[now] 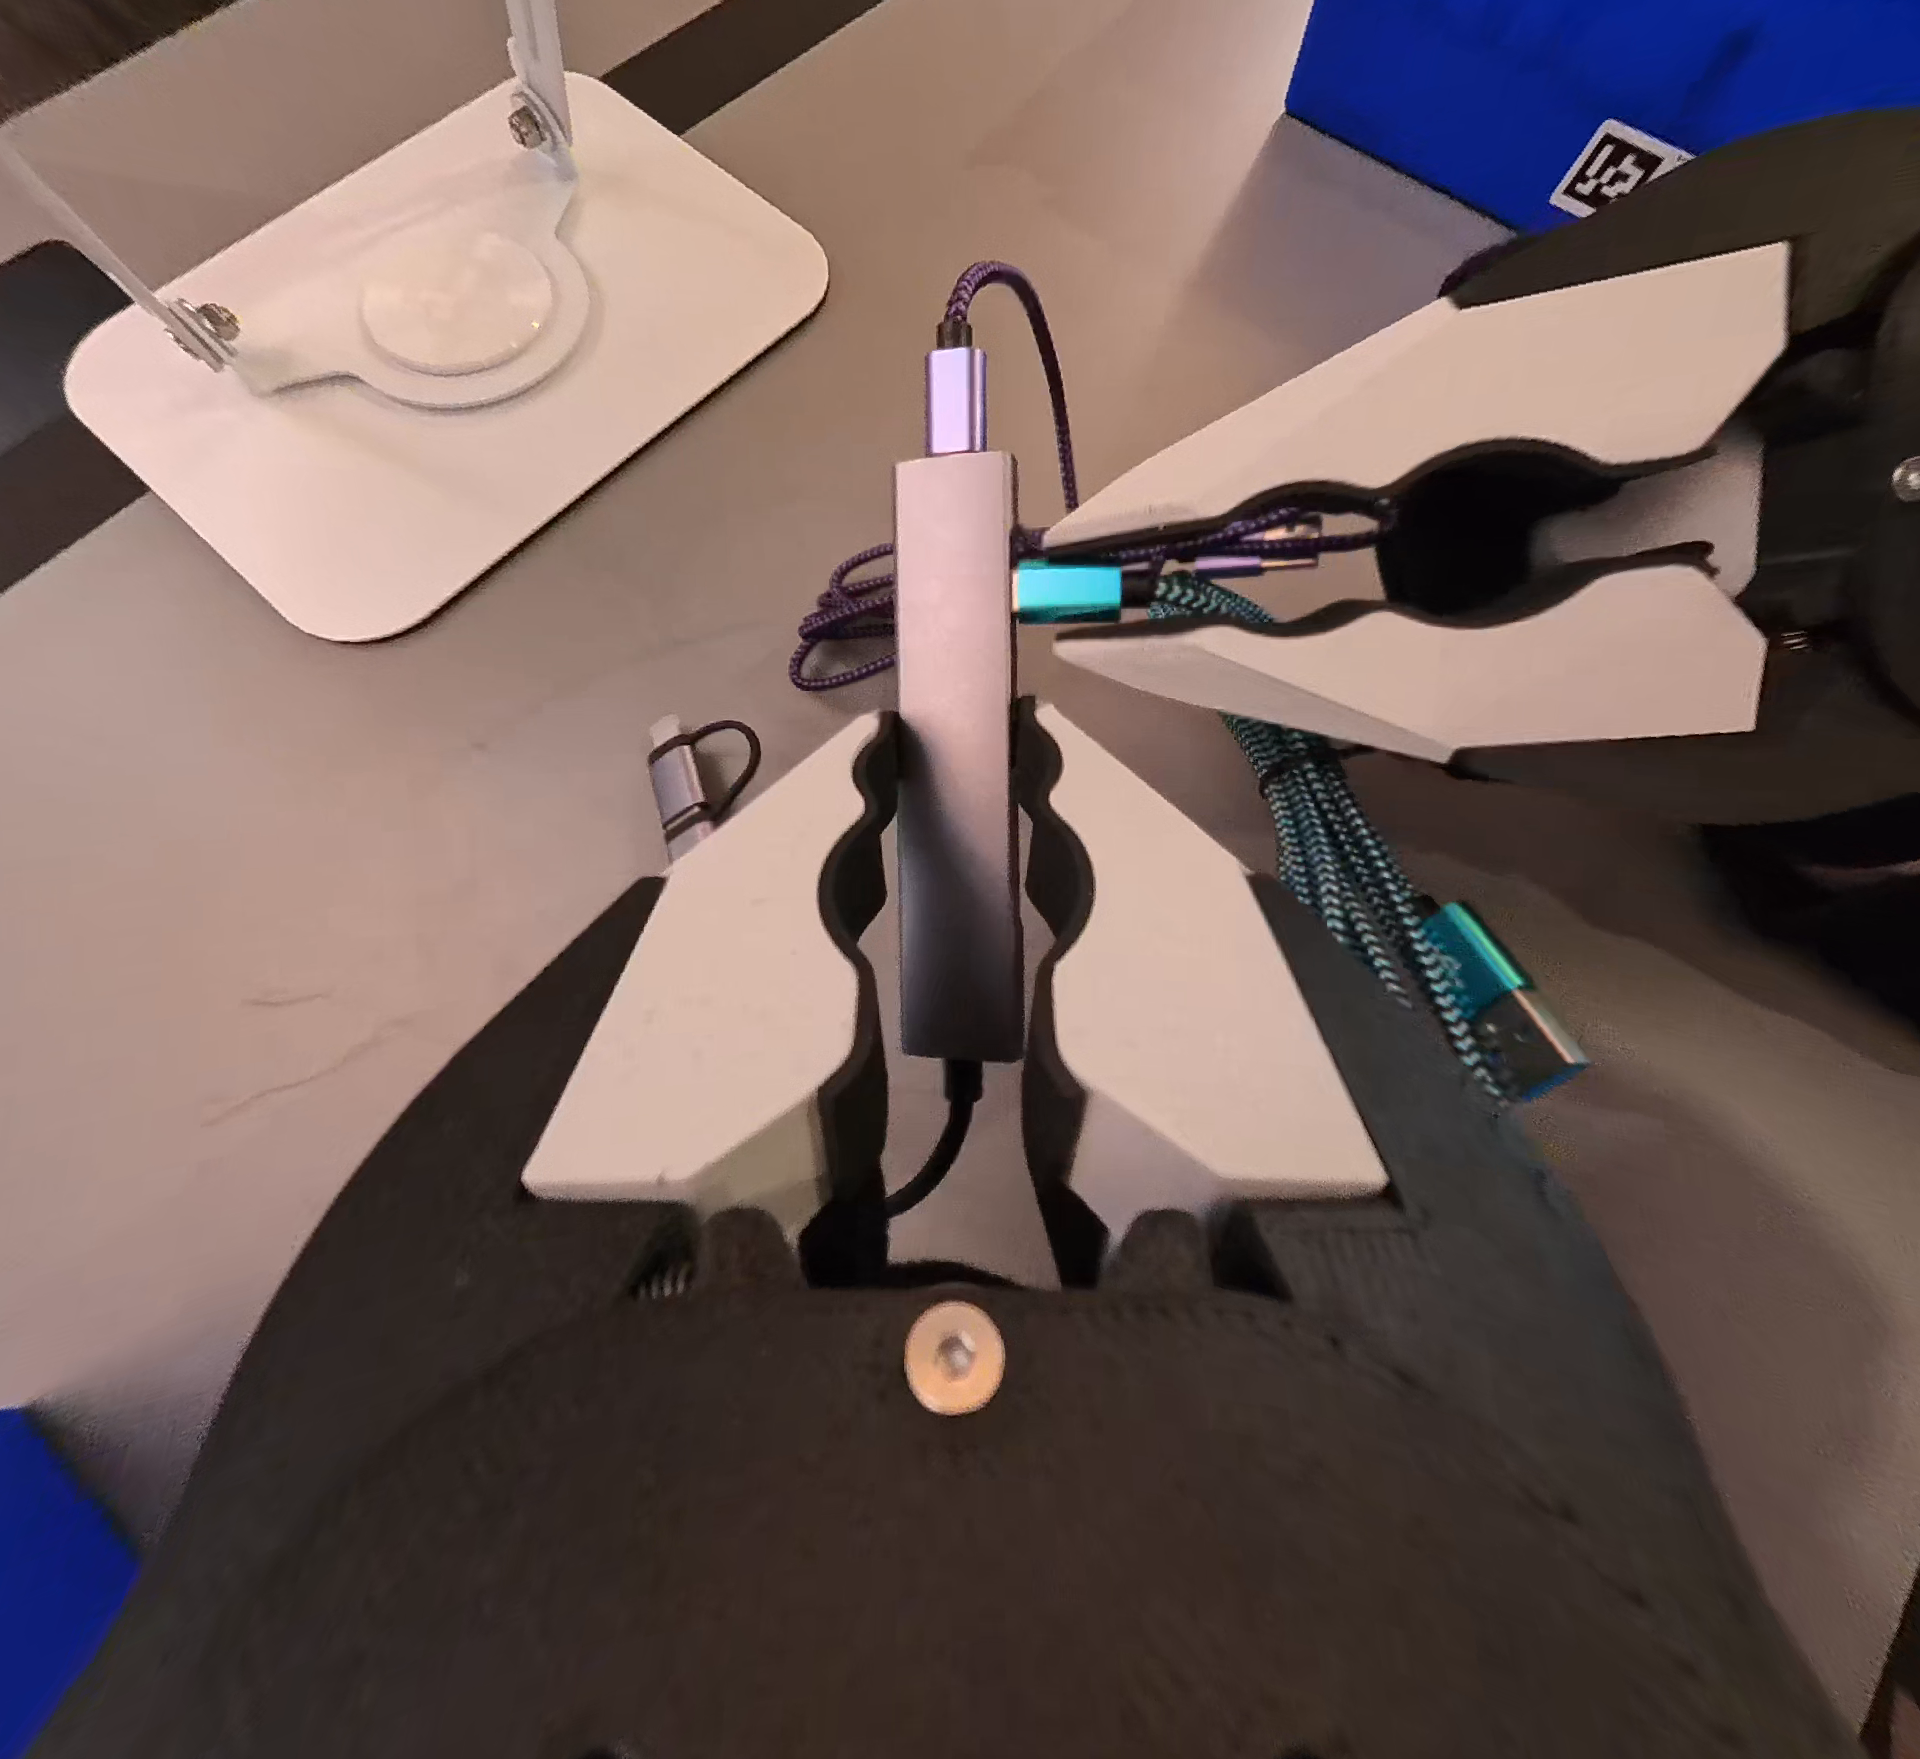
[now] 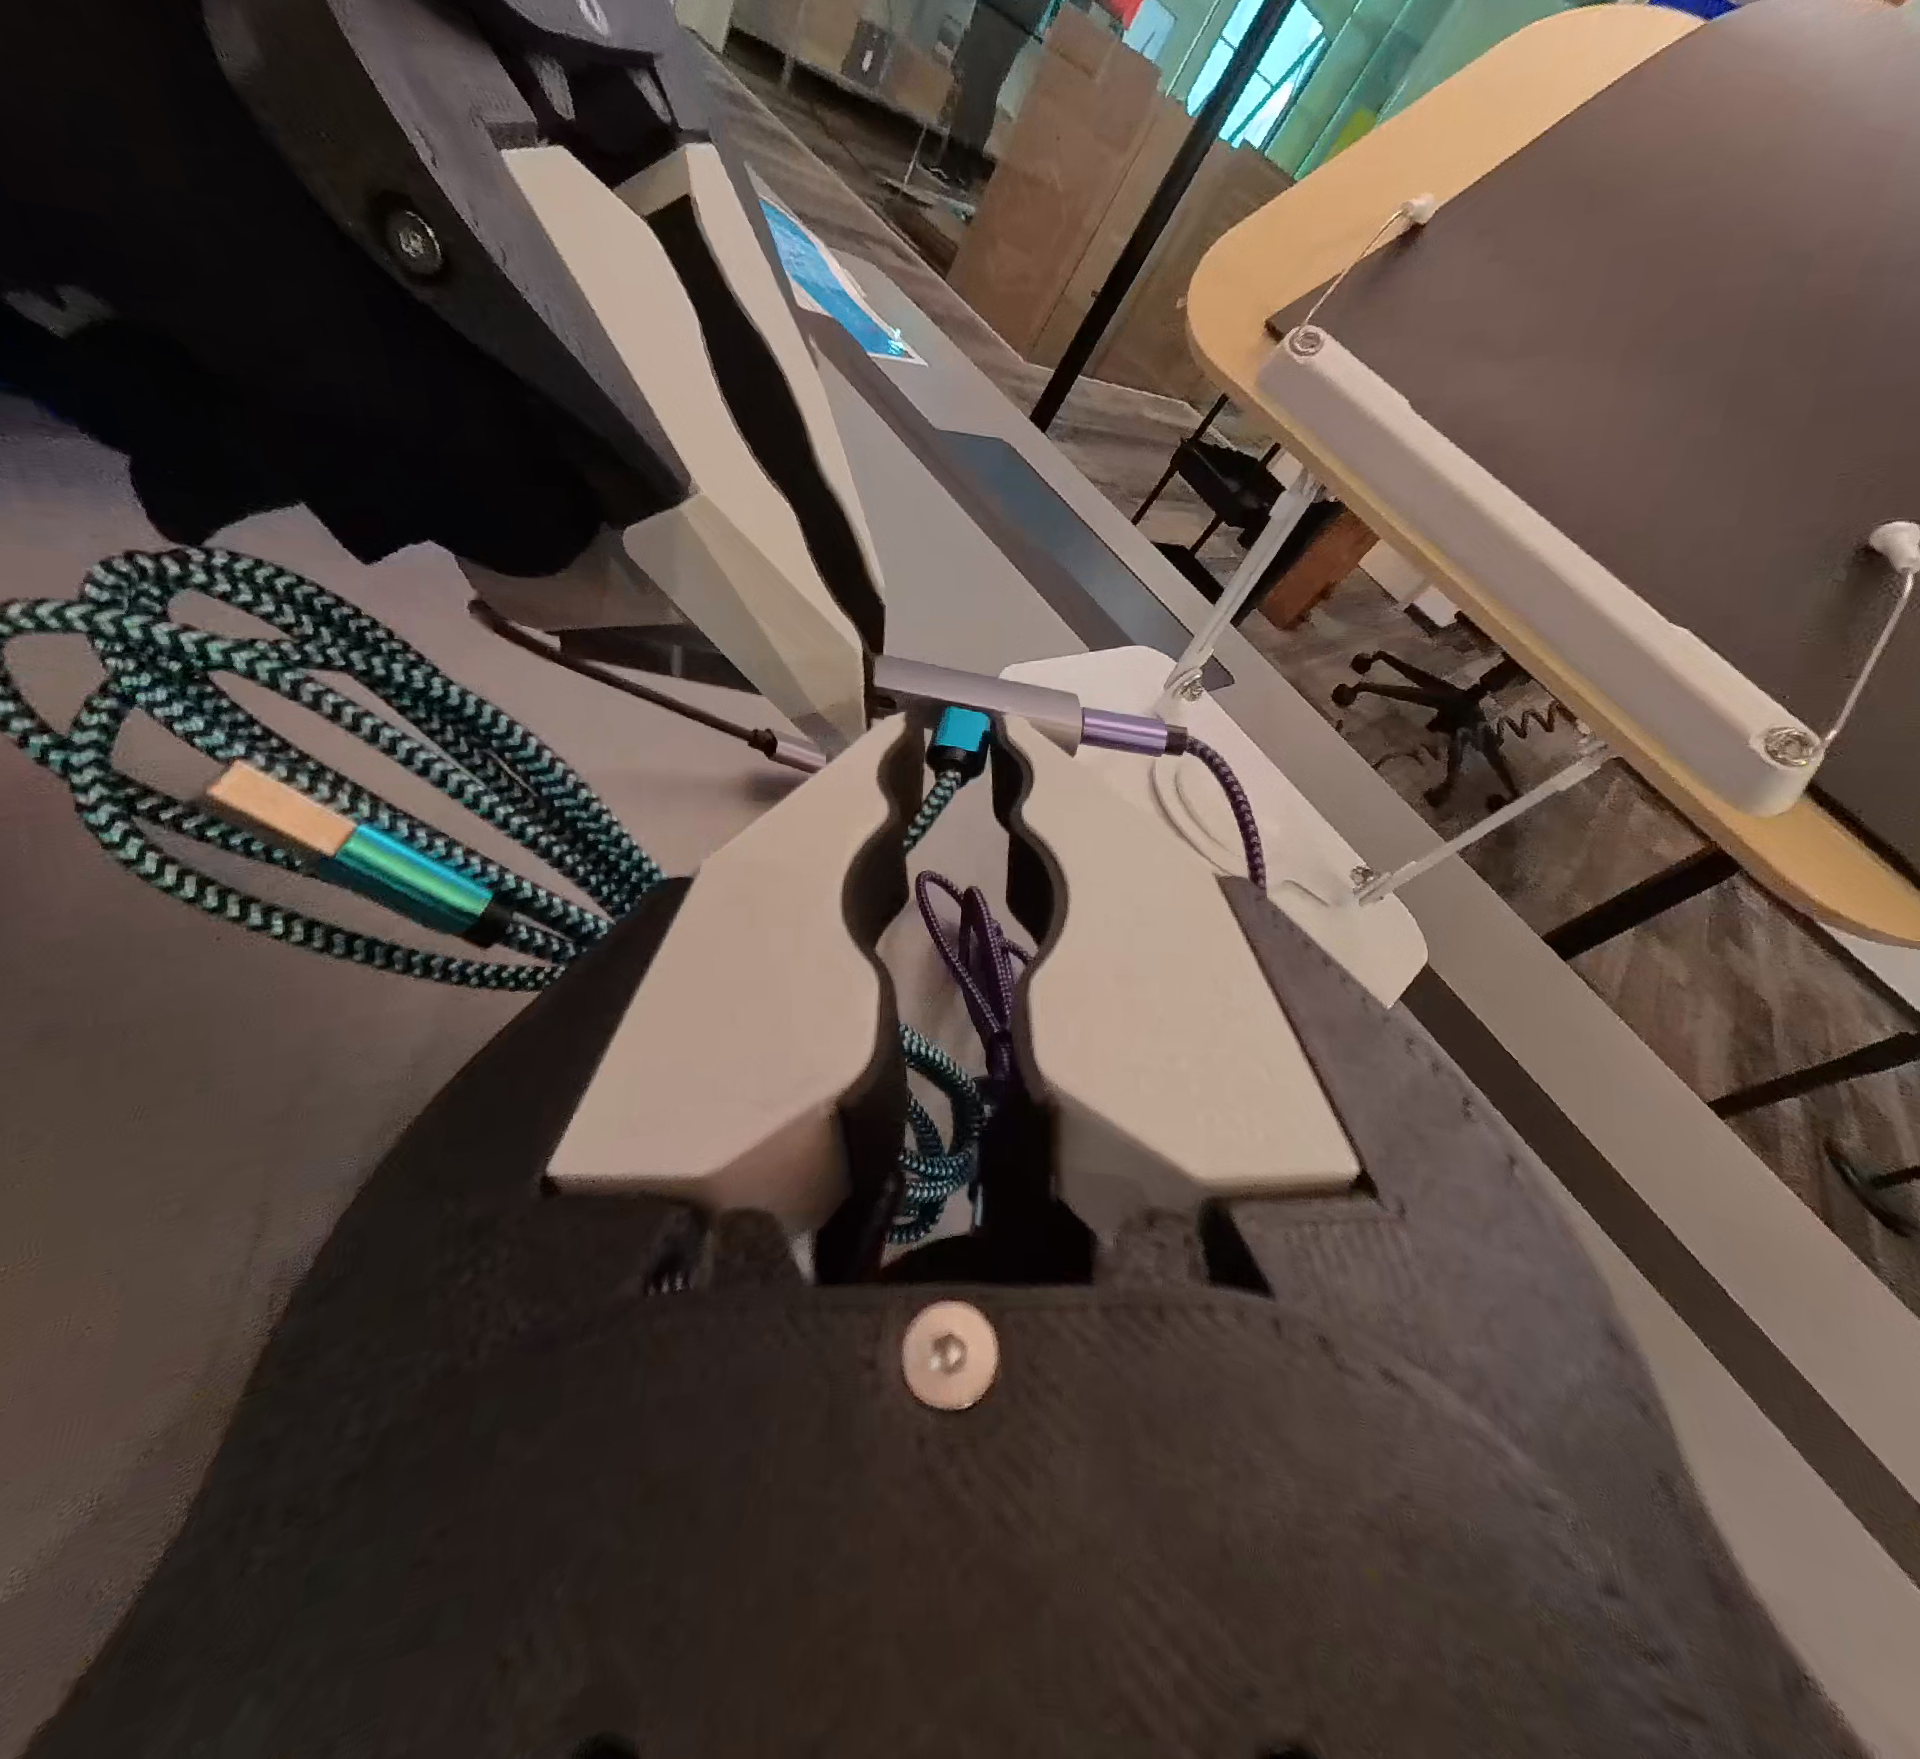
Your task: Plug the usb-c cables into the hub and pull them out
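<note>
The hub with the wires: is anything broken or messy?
Nothing looks broken. The hub sits straight in the left gripper. Purple plug and teal plug are in it. Only the teal cable lies in loose coils.

Left gripper (image 1: 958, 733) clamped on hub (image 1: 954, 774), hub pointing away. Purple plug (image 1: 956, 400) seated in hub's far end. Teal plug (image 1: 1068, 593) in hub's right side port. Right gripper (image 1: 1051, 595) comes in from the right, fingertips spread around the teal plug, not gripping. Teal cable (image 1: 1340, 857) bundled on the table (image 1: 312, 878). White stand (image 1: 436, 359) far left, blue bin (image 1: 1558, 16) top right.
</note>
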`<state>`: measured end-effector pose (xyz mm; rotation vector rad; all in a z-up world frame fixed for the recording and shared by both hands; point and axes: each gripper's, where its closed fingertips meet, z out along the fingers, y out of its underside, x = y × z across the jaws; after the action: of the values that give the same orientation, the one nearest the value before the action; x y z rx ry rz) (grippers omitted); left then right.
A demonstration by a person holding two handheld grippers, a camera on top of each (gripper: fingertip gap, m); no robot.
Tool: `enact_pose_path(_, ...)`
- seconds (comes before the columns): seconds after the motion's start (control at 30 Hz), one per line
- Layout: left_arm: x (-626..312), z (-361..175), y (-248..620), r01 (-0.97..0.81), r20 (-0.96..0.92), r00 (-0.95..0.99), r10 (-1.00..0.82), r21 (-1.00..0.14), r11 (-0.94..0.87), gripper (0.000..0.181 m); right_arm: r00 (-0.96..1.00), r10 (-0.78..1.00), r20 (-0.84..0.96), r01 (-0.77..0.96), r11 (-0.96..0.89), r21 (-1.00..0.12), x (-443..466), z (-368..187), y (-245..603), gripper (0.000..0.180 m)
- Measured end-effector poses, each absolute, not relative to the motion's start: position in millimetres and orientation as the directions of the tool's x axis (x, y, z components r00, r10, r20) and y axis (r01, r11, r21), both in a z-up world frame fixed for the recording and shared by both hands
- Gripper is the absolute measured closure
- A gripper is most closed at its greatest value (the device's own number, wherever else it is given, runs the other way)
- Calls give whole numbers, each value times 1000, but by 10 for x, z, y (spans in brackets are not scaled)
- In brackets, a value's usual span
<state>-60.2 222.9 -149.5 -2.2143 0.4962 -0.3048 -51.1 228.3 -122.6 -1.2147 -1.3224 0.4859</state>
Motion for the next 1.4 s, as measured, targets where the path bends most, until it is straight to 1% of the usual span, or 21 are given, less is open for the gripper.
enact_pose_path(0.13, -589, -1494, 2221, -206, 94, 890, -445, -789, -578, 160, 268, 871, 411, 322, 321, -891, -518, -1231, 2285, 169)
enact_pose_path(0.23, -586, -1503, 2221, -196, 100, 893, -438, -792, -579, 160, 266, 862, 432, 345, 333, -878, -518, -1262, 2289, 172)
enact_pose_path(0.3, -578, -1502, 2220, -157, 141, 890, -433, -798, -582, 160, 272, 875, 401, 332, 306, -892, -514, -1260, 2290, 172)
enact_pose_path(0.4, -566, -1499, 2213, -100, 201, 881, -427, -805, -585, 160, 275, 882, 384, 326, 290, -900, -484, -1245, 2313, 163)
enact_pose_path(0.47, -556, -1516, 2219, -96, 201, 885, -419, -803, -588, 160, 268, 887, 377, 332, 282, -900, -478, -1267, 2312, 166)
enact_pose_path(0.57, -521, -1502, 2240, -75, 211, 888, -408, -809, -583, 160, 279, 892, 354, 334, 256, -907, -431, -1267, 2358, 161)
enact_pose_path(0.67, -477, -1490, 2267, -54, 223, 892, -394, -813, -580, 160, 267, 895, 357, 332, 262, -906, -385, -1265, 2386, 162)
enact_pose_path(0.8, -450, -1508, 2305, -35, 227, 902, -367, -809, -587, 160, 264, 911, 317, 318, 229, -920, -350, -1298, 2426, 163)
enact_pose_path(0.93, -470, -1508, 2320, -15, 227, 911, -344, -816, -578, 160, 264, 913, 311, 308, 226, -924, -342, -1306, 2432, 161)
enact_pose_path(1.0, -490, -1509, 2313, -5, 224, 917, -331, -821, -571, 161, 272, 913, 305, 311, 216, -926, -346, -1309, 2443, 156)
enact_pose_path(1.1, -510, -1518, 2307, 4, 217, 923, -318, -832, -555, 161, 276, 917, 287, 311, 197, -930, -359, -1325, 2448, 155)
enact_pose_path(1.23, -524, -1519, 2318, 20, 217, 926, -308, -846, -533, 160, 281, 917, 282, 322, 186, -928, -377, -1362, 2453, 159)
enact_pose_path(1.3, -525, -1508, 2325, 36, 222, 928, -301, -853, -520, 160, 270, 922, 277, 324, 184, -928, -391, -1380, 2433, 167)
enact_pose_path(1.4, -520, -1496, 2331, 57, 238, 924, -299, -859, -508, 160, 256, 929, 269, 316, 182, -931, -405, -1387, 2415, 165)
